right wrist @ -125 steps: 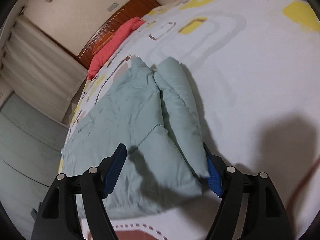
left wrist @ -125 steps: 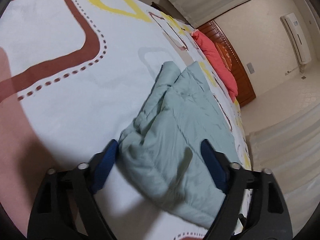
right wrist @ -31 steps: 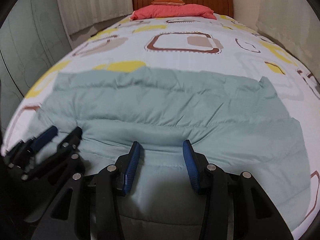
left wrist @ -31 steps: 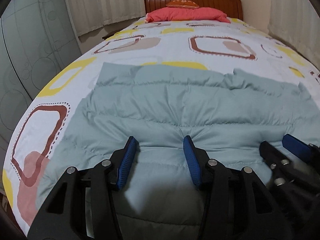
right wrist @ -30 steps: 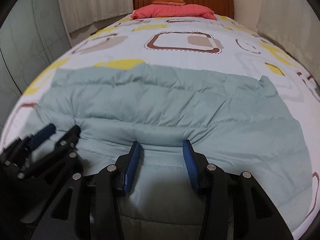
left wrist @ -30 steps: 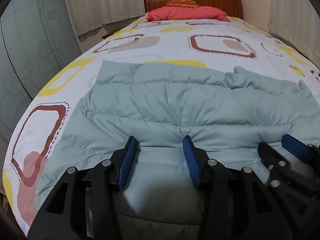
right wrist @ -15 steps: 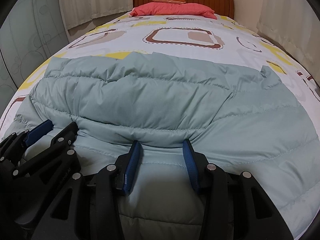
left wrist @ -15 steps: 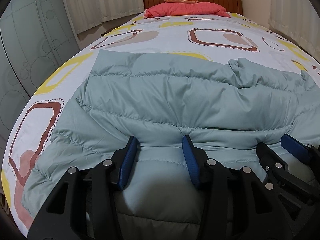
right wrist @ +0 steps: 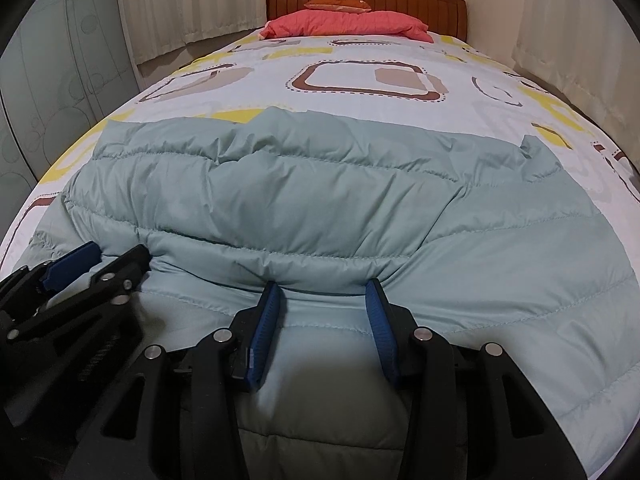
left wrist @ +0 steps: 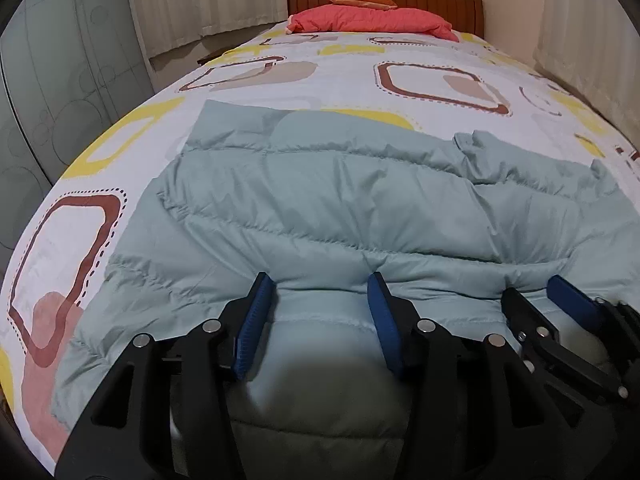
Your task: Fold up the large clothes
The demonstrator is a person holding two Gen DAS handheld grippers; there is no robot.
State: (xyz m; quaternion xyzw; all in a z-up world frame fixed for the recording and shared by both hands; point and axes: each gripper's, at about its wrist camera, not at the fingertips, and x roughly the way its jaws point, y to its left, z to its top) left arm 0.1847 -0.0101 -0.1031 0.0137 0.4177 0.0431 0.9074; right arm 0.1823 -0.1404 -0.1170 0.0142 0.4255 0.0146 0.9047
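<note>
Both tongs, the left tongs [left wrist: 318,300] and right tongs [right wrist: 324,306], each pinch a puffed fold of the pale green quilted down jacket [right wrist: 320,200] side by side along its near edge, apparently to carry that edge evenly across the patterned white bed [right wrist: 360,52]

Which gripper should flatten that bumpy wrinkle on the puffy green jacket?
The right gripper, probably. In the left wrist view the bunched ridge sits on the right half of the puffy green jacket, nearer that gripper. The left gripper grips the near fold further left.
</note>
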